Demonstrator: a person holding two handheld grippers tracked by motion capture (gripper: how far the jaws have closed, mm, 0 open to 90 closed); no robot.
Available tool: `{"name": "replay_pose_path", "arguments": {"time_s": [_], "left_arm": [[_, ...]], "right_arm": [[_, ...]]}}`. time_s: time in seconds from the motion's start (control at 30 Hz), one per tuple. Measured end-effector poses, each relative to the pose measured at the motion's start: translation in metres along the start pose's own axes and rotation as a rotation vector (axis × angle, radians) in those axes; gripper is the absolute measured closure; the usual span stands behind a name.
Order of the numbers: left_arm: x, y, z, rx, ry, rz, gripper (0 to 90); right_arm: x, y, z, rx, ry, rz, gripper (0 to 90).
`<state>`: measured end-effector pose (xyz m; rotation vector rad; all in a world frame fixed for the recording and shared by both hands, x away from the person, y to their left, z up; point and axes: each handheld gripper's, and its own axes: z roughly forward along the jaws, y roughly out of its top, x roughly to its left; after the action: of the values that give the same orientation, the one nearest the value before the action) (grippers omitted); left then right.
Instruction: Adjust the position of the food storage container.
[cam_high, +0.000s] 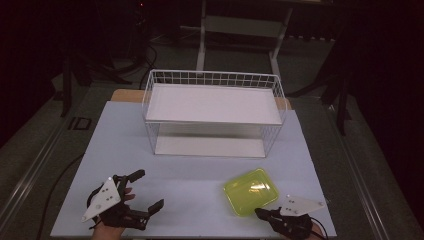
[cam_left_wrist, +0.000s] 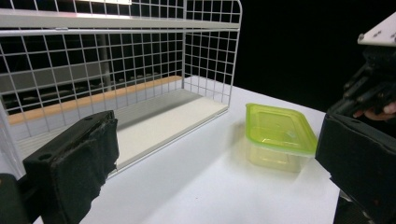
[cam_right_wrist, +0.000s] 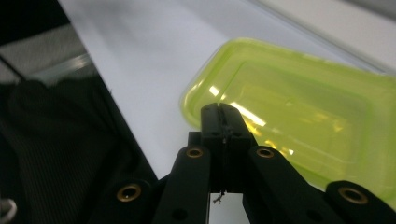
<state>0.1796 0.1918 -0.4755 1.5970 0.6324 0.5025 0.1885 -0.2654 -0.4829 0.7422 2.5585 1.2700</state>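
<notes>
A lime-green lidded plastic container (cam_high: 250, 192) sits flat on the white table, front right. My right gripper (cam_high: 260, 212) is at its near edge, coming in from the bottom. In the right gripper view its jaws (cam_right_wrist: 222, 112) are pressed together over the near rim of the container (cam_right_wrist: 303, 107), and I see nothing between them. My left gripper (cam_high: 150, 188) rests at the front left with its jaws wide apart and nothing between them. In the left gripper view (cam_left_wrist: 217, 130) it points across the table toward the container (cam_left_wrist: 278, 128).
A white wire rack (cam_high: 210, 80) with an upper and a lower shelf stands at the back middle of the table (cam_high: 190, 185); its mesh side (cam_left_wrist: 210, 56) is close to the container. The floor around the table is dark, with stands and cables behind.
</notes>
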Motion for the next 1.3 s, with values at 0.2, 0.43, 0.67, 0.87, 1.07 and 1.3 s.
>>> {"name": "replay_pose_path", "arguments": {"time_s": [0.2, 0.43, 0.67, 0.87, 1.07, 1.3], "left_arm": [[0.001, 0.000, 0.000, -0.004, 0.001, -0.002, 0.3], [0.001, -0.001, 0.000, -0.003, 0.002, -0.004, 0.3], [0.001, -0.001, 0.000, -0.006, -0.004, -0.006, 0.3], [0.001, -0.001, 0.000, -0.004, -0.008, -0.008, 0.3], [0.002, -0.003, 0.001, 0.000, -0.012, -0.010, 0.2], [0.002, -0.003, 0.003, 0.003, -0.008, -0.010, 0.3]], "right_arm": [[0.000, -0.005, 0.019, 0.057, 0.049, -0.048, 90.0], [-0.007, -0.001, 0.034, 0.085, 0.040, -0.061, 90.0], [-0.013, 0.009, 0.048, 0.092, 0.035, -0.066, 90.0], [-0.020, 0.018, 0.056, 0.090, 0.023, -0.063, 90.0], [-0.026, 0.025, 0.033, 0.025, -0.030, -0.047, 90.0], [-0.064, 0.006, -0.005, 0.029, -0.217, 0.049, 90.0]]}}
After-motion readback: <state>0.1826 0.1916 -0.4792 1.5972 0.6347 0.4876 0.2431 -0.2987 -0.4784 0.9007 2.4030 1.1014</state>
